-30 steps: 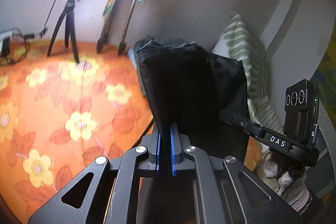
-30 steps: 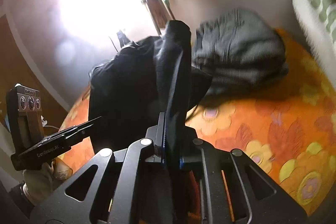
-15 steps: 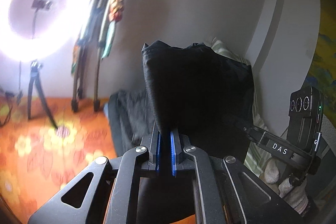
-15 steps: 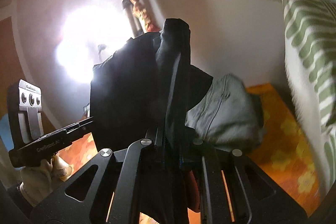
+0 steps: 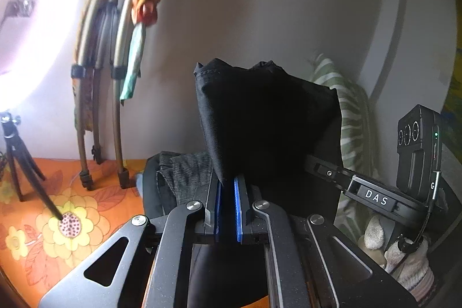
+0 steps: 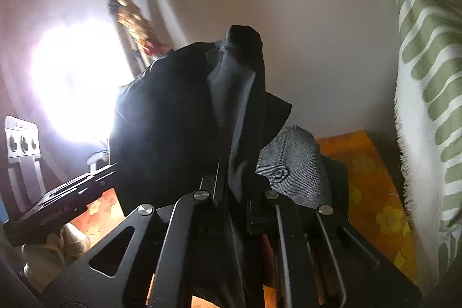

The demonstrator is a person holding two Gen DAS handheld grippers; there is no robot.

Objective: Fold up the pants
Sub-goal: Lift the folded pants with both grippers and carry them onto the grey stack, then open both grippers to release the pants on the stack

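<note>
Both grippers were clenched on the black pants [image 5: 265, 123]: the left gripper [image 5: 227, 192] pinched one edge between its blue pads, the right gripper [image 6: 234, 178] a bunched part, and the garment hung in the air between them, above the bed [image 5: 95, 210] with the orange flowered cover. The thin pinch of the left jaws could slip if the cloth was pulled tight, so one side would drop and the fold would be lost. The hanging part could also land on the grey garment [image 6: 294, 163] near the far edge of the bed.
</note>
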